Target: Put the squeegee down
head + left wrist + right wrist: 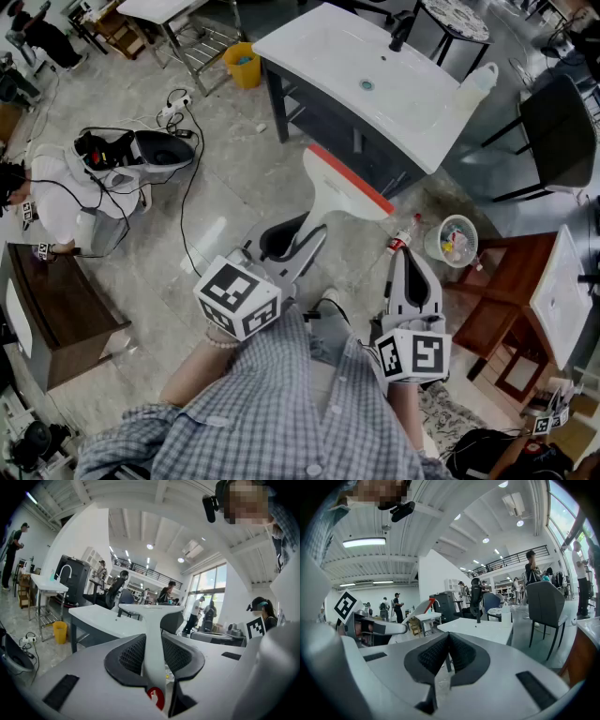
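Probably handles light, stiff, slightly slick (blade edge likely soft), so best kept pinched on the slim handle of the squeegee, with left tongs clamped there now, aloft before the far worktop, and right tongs closed empty.

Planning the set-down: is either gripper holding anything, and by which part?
The left gripper holds the squeegee by its white handle, blade end pointing away. The right gripper holds nothing, its jaws together.
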`<action>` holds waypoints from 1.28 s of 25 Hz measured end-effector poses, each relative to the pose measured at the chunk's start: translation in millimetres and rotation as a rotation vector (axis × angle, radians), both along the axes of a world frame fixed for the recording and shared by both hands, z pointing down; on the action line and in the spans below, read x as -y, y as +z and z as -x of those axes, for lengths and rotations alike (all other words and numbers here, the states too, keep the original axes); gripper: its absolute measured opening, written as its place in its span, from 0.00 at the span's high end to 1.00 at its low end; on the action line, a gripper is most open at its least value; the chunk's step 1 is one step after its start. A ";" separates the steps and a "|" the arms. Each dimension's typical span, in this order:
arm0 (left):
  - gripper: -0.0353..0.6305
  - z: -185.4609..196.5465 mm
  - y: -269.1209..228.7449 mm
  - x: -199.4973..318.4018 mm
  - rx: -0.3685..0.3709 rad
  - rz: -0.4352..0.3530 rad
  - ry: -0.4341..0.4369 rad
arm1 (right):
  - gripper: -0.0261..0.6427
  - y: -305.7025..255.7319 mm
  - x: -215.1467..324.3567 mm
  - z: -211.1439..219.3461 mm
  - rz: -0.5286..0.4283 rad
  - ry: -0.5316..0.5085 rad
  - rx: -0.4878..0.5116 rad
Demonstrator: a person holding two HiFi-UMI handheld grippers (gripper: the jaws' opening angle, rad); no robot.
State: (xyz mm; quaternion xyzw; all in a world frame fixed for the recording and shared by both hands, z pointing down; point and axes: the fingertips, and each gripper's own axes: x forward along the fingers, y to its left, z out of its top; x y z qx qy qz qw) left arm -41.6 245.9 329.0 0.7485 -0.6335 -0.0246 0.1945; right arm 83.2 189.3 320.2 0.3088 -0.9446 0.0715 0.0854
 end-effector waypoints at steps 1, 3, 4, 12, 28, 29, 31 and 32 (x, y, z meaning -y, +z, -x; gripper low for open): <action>0.79 1.3 -0.1 -0.4 -0.001 -0.001 0.001 | 0.95 -0.1 -0.9 1.4 -0.001 0.000 0.001; 0.79 3.7 0.1 -1.3 -0.003 -0.003 0.004 | 0.95 -0.1 -2.8 3.9 -0.003 0.001 0.001; 0.79 4.6 0.4 -1.6 -0.003 -0.003 0.006 | 0.95 0.1 -3.7 4.7 -0.004 0.002 0.001; 0.79 9.0 2.2 -3.7 -0.005 -0.001 0.032 | 0.95 2.7 -8.8 7.6 -0.004 0.029 -0.011; 0.79 30.2 -0.9 -6.4 -0.011 -0.026 0.135 | 0.95 1.8 -25.6 26.2 -0.032 0.141 -0.037; 0.79 31.4 -0.5 -6.8 -0.010 -0.027 0.143 | 0.95 2.4 -26.9 26.3 -0.033 0.151 -0.039; 0.79 33.8 -1.0 -8.3 -0.008 -0.030 0.158 | 0.95 2.1 -28.9 26.5 -0.035 0.172 -0.037; 0.79 35.1 -1.6 -9.1 -0.007 -0.032 0.164 | 0.95 1.2 -29.8 26.7 -0.037 0.181 -0.034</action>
